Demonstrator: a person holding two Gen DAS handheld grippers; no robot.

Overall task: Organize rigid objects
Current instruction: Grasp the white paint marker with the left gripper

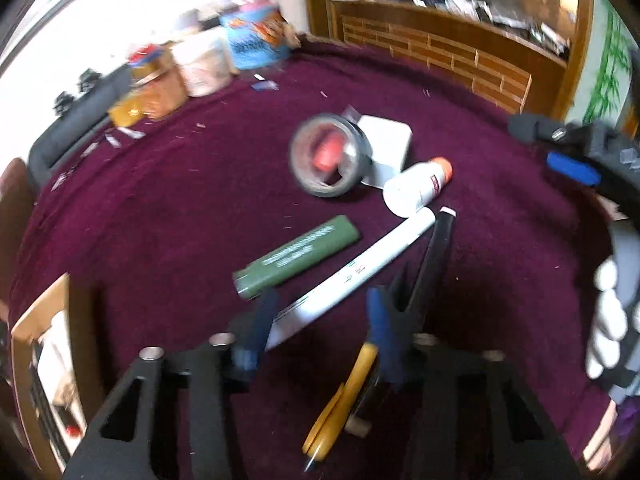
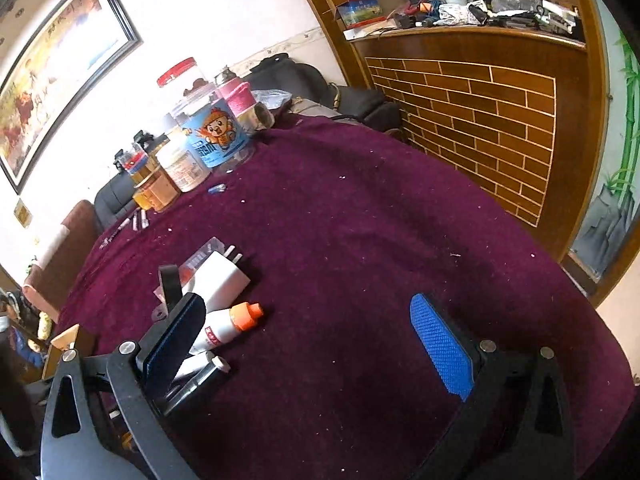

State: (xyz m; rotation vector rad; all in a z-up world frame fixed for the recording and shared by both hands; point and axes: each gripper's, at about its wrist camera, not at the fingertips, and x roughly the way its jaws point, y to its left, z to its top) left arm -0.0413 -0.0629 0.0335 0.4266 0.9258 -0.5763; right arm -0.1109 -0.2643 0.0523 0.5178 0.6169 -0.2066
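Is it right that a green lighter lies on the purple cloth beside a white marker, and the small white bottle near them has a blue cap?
Not quite. The white bottle has an orange cap, not blue; the right wrist view shows it clearly. The rest holds: the green lighter lies beside the white marker on the purple cloth.

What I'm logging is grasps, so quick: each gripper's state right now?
Left gripper: open, white marker lying between its fingers, not clamped.
Right gripper: open, holding nothing.
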